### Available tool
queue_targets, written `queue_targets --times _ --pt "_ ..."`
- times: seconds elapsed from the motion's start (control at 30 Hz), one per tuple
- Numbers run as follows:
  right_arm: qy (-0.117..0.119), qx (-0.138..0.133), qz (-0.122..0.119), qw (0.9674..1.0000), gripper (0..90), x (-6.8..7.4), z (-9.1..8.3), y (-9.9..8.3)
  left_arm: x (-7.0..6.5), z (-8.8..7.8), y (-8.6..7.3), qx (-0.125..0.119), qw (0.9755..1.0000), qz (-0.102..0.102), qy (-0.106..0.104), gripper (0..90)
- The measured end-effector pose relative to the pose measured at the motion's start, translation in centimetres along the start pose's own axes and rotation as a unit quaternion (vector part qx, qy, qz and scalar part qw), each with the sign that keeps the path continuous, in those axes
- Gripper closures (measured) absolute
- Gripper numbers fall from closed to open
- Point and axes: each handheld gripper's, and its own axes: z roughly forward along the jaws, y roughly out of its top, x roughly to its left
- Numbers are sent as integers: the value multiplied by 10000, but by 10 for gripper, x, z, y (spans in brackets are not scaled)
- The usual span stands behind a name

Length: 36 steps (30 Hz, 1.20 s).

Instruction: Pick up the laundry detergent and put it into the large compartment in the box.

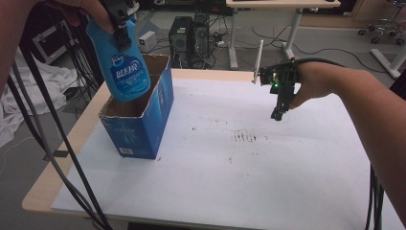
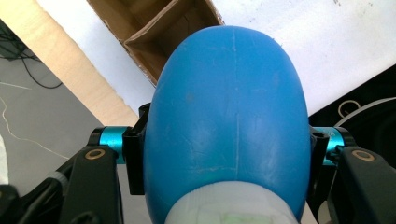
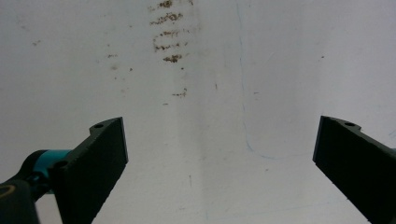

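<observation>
A blue plastic bottle (image 1: 122, 62) with a printed label hangs bottom-down over the open top of a blue cardboard box (image 1: 143, 122) at the table's left. My left gripper (image 1: 119, 21) is shut on the bottle's upper part, the jaws pressing both sides of the bottle (image 2: 226, 126). The box's brown inside (image 2: 161, 32) lies below and beyond the bottle. My right gripper (image 1: 278, 112) hangs open over the white table top (image 1: 239, 167) at the right, pointing down, with nothing between its jaws (image 3: 219, 158).
Brown smudges (image 1: 245, 137) mark the white sheet near the middle. The wooden table edge (image 1: 57, 163) runs along the left. Black cables (image 1: 52, 143) trail down at the left. Computer towers (image 1: 189, 36) and desk legs stand on the floor behind the table.
</observation>
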Motion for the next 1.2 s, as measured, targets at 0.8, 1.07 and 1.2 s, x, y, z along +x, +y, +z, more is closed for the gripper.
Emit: queue_targets --times 0.8,1.07,1.2 --pt "27 10 -44 10000 21 -1 5 3 13 90 9 256 9994 18 -234 381" --pt "37 2 -74 10000 21 -1 7 5 13 113 9 322 9985 392 -197 381" --pt "39 30 -67 10000 21 -1 8 5 13 128 9 414 9971 585 -235 381"
